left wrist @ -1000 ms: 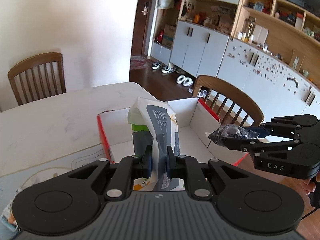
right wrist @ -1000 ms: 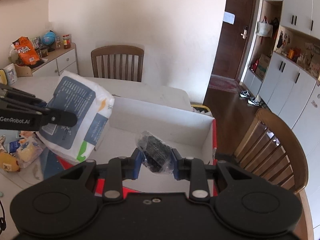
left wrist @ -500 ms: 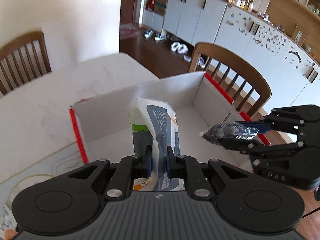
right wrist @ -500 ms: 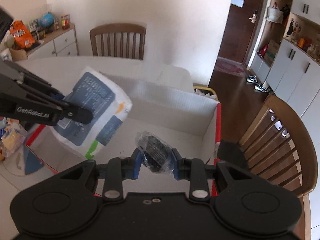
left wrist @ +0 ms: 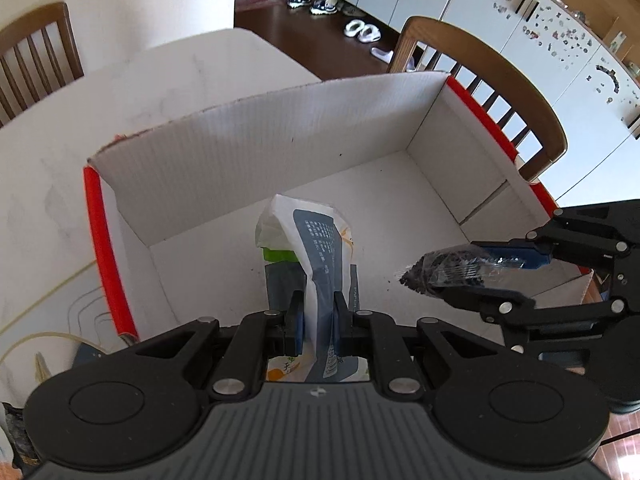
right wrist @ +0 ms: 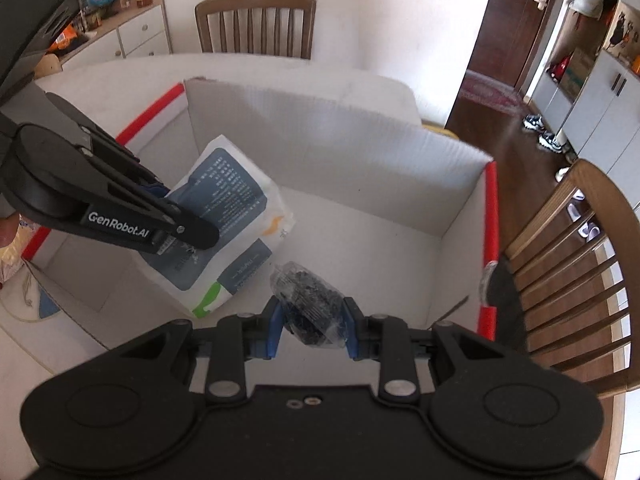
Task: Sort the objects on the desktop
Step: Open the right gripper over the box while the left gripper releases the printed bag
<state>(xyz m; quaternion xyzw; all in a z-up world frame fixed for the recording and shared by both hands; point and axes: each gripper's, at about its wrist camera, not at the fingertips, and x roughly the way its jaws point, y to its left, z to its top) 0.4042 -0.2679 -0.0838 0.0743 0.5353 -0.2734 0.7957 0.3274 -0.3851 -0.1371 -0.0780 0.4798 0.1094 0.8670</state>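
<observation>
Right now my left gripper (left wrist: 316, 312) has its fingers clenched on a soft, crinkly tissue pack (right wrist: 228, 220), hanging over the white corrugated box (left wrist: 248, 148) on the table (left wrist: 52, 152). My right gripper (right wrist: 310, 320) pinches a lumpy black bundle in clear wrap (right wrist: 310, 306), possibly cables, above the box floor.

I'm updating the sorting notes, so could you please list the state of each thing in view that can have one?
Left gripper: shut on the tissue pack.
Tissue pack: held in the air, over the box.
Right gripper: shut on the clear packet.
Clear packet: held in the air, dark contents inside.
Cardboard box: open on top, nothing lying on its visible floor.
</observation>
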